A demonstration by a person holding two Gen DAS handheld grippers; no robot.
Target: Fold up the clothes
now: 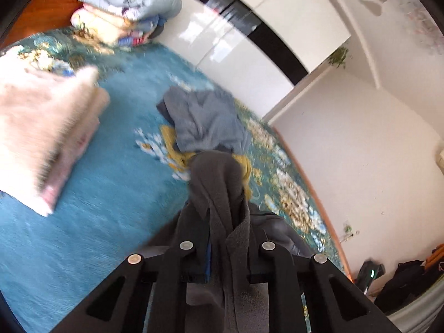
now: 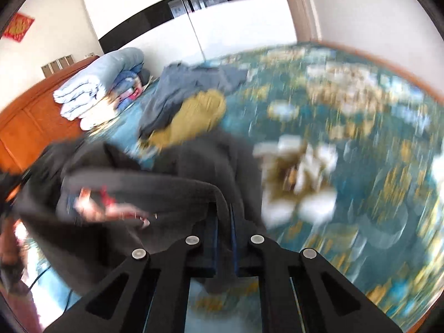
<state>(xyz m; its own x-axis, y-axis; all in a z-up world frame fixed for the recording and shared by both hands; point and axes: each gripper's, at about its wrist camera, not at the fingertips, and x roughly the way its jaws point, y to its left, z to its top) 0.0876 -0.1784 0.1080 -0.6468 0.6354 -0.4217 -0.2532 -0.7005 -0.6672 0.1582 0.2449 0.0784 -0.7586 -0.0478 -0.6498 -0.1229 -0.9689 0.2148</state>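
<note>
Both grippers — left gripper [image 1: 227,238], right gripper [image 2: 223,222] — clamp dark garment [image 1: 216,183]; bedspread [image 2: 347,166] blurred.

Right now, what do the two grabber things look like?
Both look alike. The left gripper and the right gripper are matte black plastic with angular arms, cut-out slots and four round silver pins each. Thin blue strips run along the inside of the fingers. No cables, sleeves or markings show.

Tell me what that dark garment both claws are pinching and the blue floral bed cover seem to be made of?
The dark garment looks like soft, matte fleece or knit: fuzzy surface, thick limp folds. The bed cover seems a plush, short-pile fabric with a slight sheen; blur leaves both uncertain.
</note>
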